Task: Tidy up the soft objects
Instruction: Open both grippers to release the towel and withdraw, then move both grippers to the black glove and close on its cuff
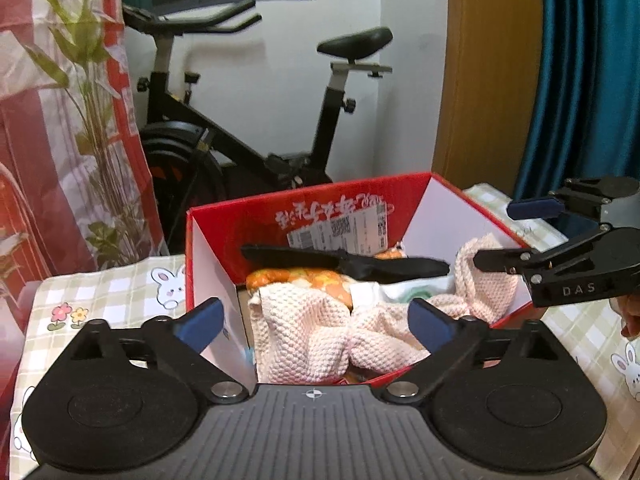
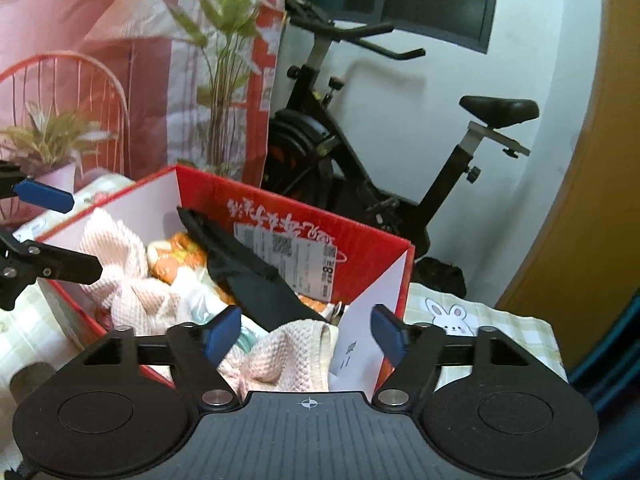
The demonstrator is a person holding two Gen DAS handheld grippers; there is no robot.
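Both tongs, left (image 1: 316, 326) and right (image 2: 306, 336), hang open and empty, with the pink knit cloth (image 1: 320, 336) in the red box (image 1: 224, 216) lying sideways just ahead, mid-frame, nearer the left.

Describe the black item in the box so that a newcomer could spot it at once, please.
Find the red cardboard box on the checked tablecloth before the exercise bike. Across its contents lies a black cloth, long and flat. It is the only dark piece, over pink knit and orange fabric.

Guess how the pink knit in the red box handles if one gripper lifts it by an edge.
Likely floppy: the pink knit lies crumpled in folds and drapes up the red box wall, so it should sag and trail. Probably light for its bulk, given the open weave. Its coarse texture should grip well, though it may drag the black cloth lying nearby.
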